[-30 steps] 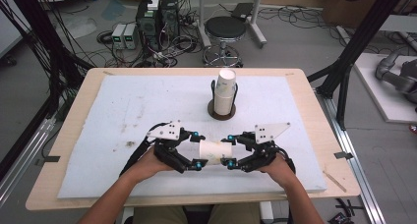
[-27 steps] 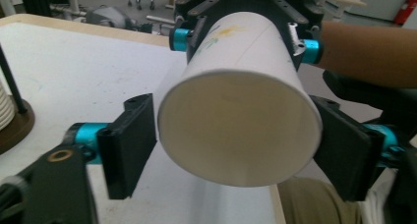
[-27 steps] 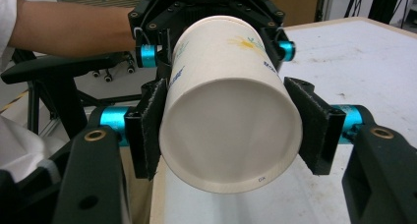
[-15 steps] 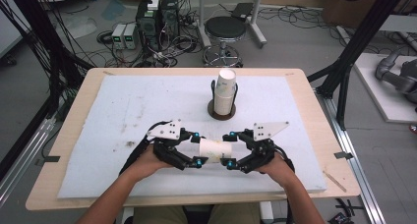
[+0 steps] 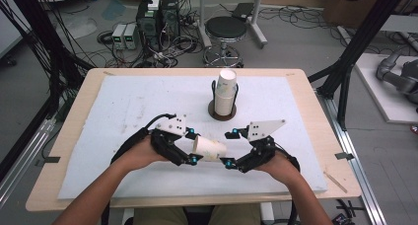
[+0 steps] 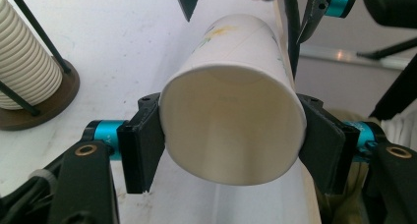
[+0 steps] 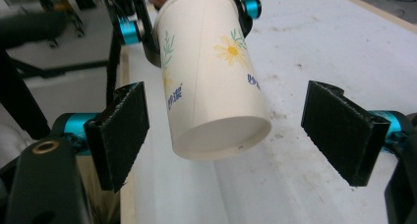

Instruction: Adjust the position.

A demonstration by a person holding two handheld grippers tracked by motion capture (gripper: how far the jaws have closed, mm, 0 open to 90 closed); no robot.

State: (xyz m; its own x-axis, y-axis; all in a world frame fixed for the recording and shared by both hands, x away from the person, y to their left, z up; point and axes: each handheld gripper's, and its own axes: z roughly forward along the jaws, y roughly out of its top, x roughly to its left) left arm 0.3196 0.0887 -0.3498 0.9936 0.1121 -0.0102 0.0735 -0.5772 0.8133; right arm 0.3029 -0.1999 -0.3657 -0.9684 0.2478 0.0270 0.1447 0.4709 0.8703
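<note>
Since the earlier frame, both grippers have moved very little; the right gripper (image 5: pixel 229 148) has drawn slightly away from the paper cup (image 5: pixel 209 149), and the cup now lies tilted a bit more between the two tools.

The left gripper (image 5: pixel 191 146) is clenched on the paper cup near its open rim; in the left gripper view its two black pads (image 6: pixel 141 149) press on both sides of the cup (image 6: pixel 231 130), and the mouth of the cup faces the camera. The cup is held on its side, above the white mat (image 5: pixel 123 106), near the front edge of the table (image 5: pixel 59 136) and about at its middle.

The right gripper (image 7: pixel 226 135) is released: in the right gripper view its pads (image 7: pixel 120 133) stand apart on both sides of the cup's bottom end (image 7: pixel 216 81) without touching it. The cup is printed with a yellow flower and green leaves.

Behind, toward the far edge of the mat, a stack of paper cups (image 5: pixel 225 92) stands upright in a wire holder with a round brown base (image 5: pixel 221 114), well apart from the grippers.
</note>
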